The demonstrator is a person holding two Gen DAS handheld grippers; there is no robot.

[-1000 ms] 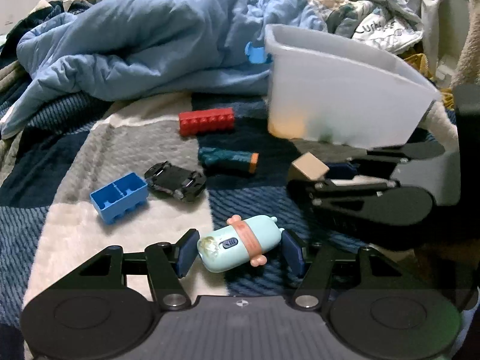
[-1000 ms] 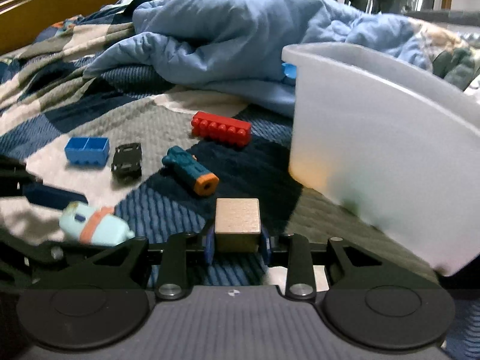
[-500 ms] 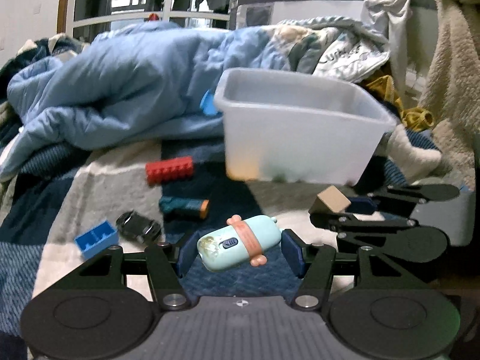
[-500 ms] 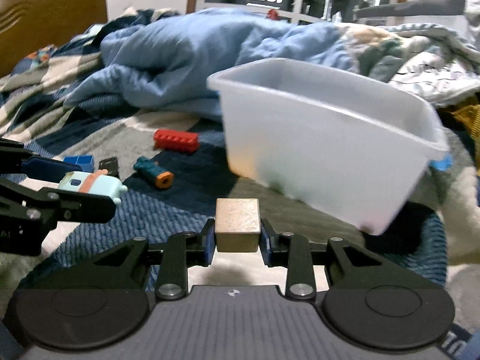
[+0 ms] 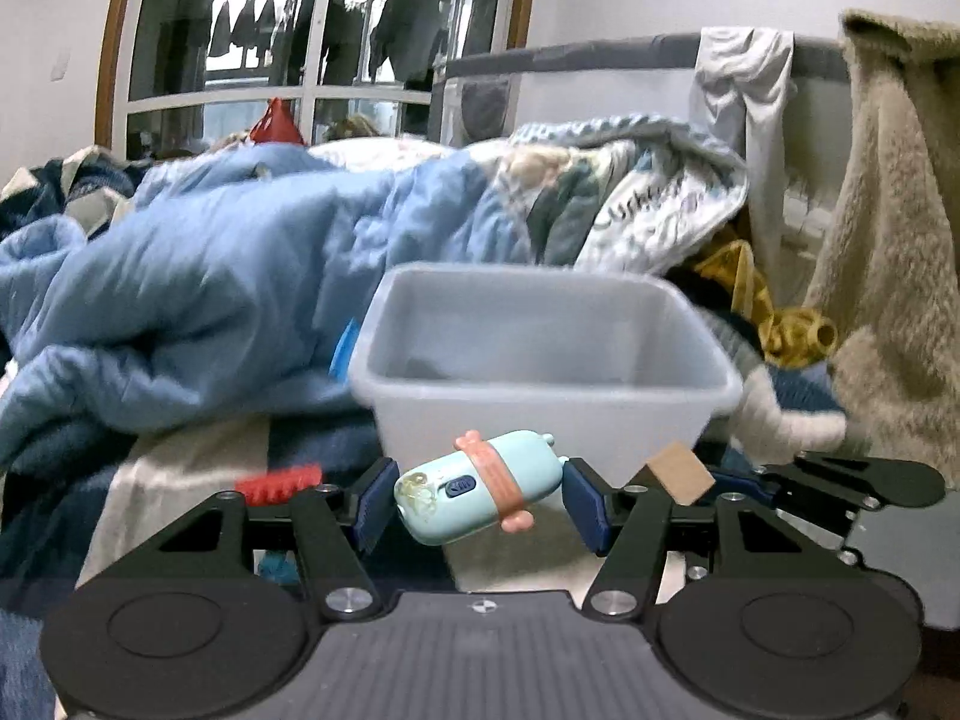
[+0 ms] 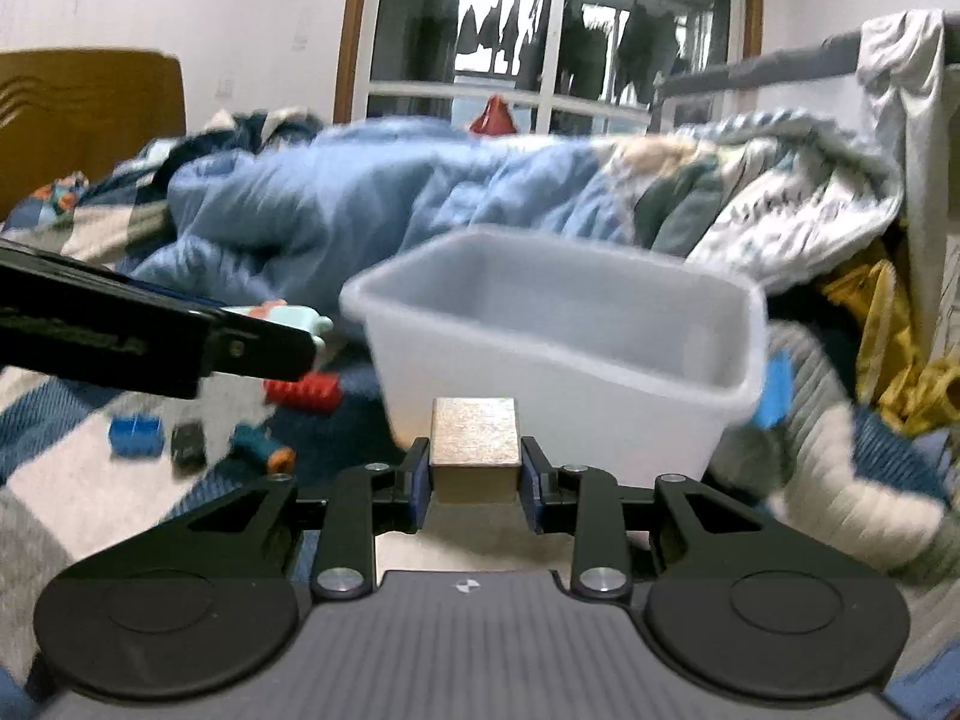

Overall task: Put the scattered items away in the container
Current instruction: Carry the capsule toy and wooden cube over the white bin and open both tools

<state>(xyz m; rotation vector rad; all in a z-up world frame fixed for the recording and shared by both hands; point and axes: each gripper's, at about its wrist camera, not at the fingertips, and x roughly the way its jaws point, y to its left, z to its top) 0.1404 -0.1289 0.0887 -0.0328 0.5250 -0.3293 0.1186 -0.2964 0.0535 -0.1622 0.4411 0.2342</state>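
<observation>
**Both loads lined up short of the bin**

Bedding filled the room behind everything: a rumpled blue duvet [image 5: 228, 276] across the middle of the frame, a window with hanging clothes above it, and the checked bed cover [image 6: 72, 480] below. My left hand-held gripper [image 5: 477, 501] was clamped on the pale blue toy [image 5: 474, 495], which lay crosswise between the pads, its long axis tilted up toward the right. My right hand-held gripper [image 6: 474, 471] was closed tight on the wooden block [image 6: 475, 441], held square.

The white container [image 5: 540, 360] sat directly ahead of both, its open mouth above and beyond the fingertips in each wrist view, its near wall just past the held pieces. In the left view the block showed at centre right, beside the toy. I judged both roughly equally near the rim, with forward travel over the near wall left before any release.

A red brick [image 6: 303, 390], blue brick [image 6: 135, 435], small black car [image 6: 187, 447] and teal cylinder [image 6: 261, 447] lay on the bed at lower left.
</observation>
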